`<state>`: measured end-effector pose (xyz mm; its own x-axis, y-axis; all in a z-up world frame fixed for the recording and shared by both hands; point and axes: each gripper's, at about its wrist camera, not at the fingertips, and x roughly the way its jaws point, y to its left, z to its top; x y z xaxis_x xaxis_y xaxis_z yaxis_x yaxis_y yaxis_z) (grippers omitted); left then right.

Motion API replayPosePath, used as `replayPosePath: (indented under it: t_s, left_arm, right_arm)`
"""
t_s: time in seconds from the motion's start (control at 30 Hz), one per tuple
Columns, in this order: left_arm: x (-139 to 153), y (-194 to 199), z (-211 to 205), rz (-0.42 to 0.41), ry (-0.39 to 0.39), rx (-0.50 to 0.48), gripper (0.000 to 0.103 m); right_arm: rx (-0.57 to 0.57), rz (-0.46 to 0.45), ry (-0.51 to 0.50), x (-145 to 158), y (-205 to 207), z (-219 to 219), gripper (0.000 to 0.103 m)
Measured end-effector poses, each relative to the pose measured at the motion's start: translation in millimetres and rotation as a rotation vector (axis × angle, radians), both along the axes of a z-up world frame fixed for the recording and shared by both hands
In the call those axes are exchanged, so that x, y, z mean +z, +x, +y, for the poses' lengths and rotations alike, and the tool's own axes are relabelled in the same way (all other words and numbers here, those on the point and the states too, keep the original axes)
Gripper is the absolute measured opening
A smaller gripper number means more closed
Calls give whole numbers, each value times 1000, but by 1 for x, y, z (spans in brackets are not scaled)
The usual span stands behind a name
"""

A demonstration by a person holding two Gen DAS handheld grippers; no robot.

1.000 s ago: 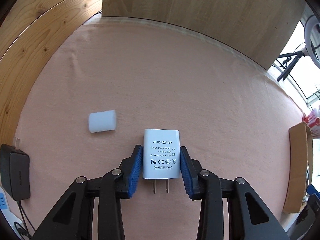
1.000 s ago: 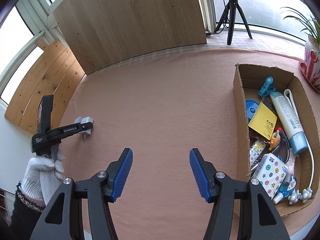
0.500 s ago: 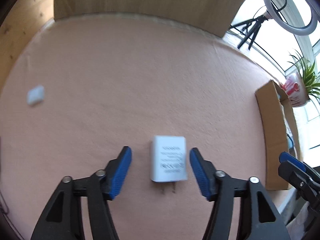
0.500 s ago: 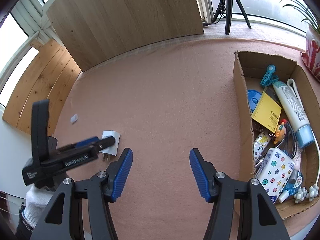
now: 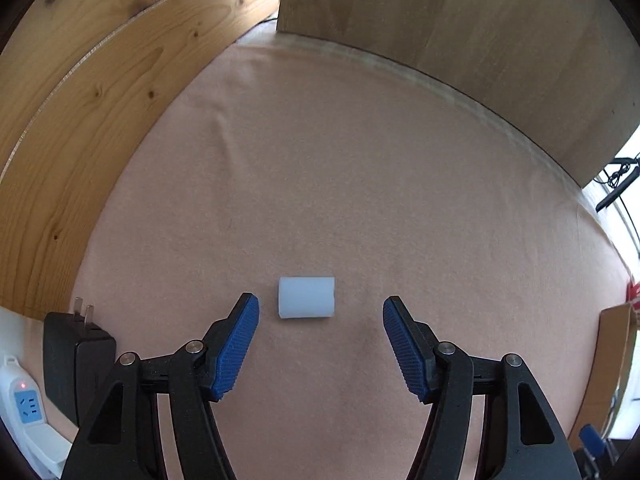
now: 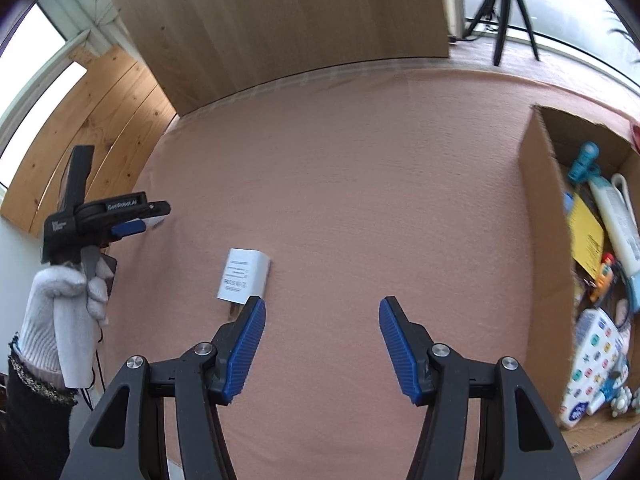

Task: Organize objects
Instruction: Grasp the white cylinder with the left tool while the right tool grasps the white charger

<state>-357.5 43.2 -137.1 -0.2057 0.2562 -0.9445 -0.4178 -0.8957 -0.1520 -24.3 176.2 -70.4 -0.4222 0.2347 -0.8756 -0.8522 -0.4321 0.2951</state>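
A small white cylinder (image 5: pixel 306 297) lies on the pink cloth just ahead of my left gripper (image 5: pixel 321 311), which is open with nothing between its blue pads. In the right wrist view that left gripper (image 6: pixel 134 222) hovers at the cloth's left side, held by a white-gloved hand (image 6: pixel 60 304). The white AC/DC adapter (image 6: pixel 244 277) lies flat on the cloth, prongs toward me, just ahead and left of my open right gripper (image 6: pixel 322 312). A cardboard box (image 6: pixel 538 200) at the right holds several small items.
A black power adapter (image 5: pixel 74 364) and a white power strip (image 5: pixel 24 404) sit off the cloth's left edge. Wooden panels (image 5: pixel 460 40) stand along the back and left. A tripod (image 6: pixel 502 20) stands beyond the far right corner. The box edge (image 5: pixel 614 360) shows at right.
My left gripper let go of the white adapter, left it mid-cloth, and swung back left to face the white cylinder. The right gripper moved in toward the adapter.
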Motion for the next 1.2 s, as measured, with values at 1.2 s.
replayPosePath:
  t_s: [1.2]
  left_arm:
    - [-9,19,-11,-30,74,-189,28]
  right_arm:
    - [191,-227,8,-49,-99,5,32]
